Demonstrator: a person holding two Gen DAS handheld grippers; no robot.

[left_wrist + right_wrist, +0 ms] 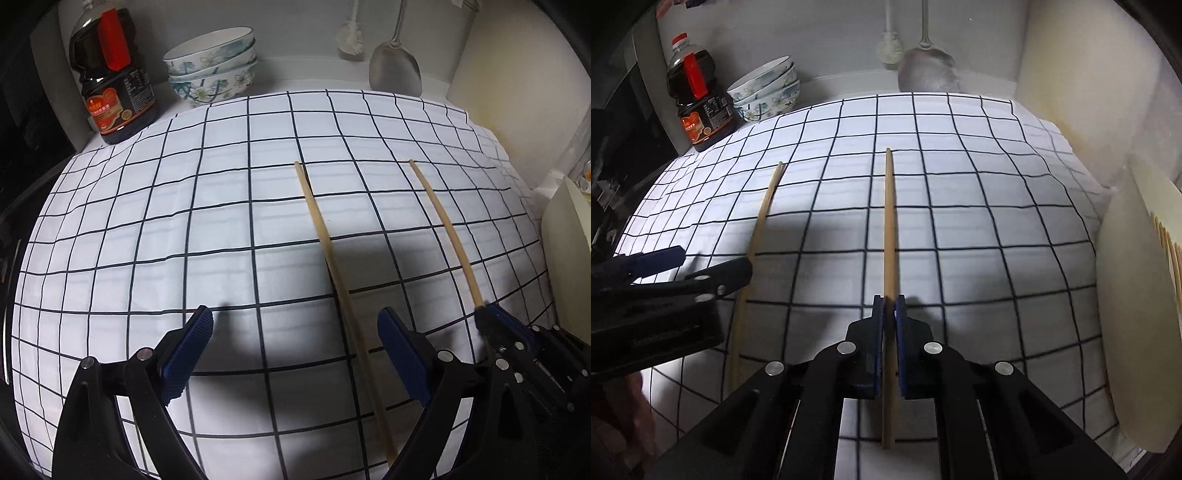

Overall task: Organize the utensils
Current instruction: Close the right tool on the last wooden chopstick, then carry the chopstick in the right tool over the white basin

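Wooden chopstick [889, 229] pinched in right tongs [889, 306]; left tongs [295, 325] agape; gridded cloth [960, 184].

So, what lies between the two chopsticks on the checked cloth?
Only bare checked cloth lies between the loose chopstick and the chopstick gripped by the right gripper; the right wrist view shows this most clearly.

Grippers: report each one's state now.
Left gripper: open, holding nothing; a chopstick lies between its jaws.
Right gripper: shut on the other chopstick.

Dim, hard shadows, fisheye bulge (dark corners)
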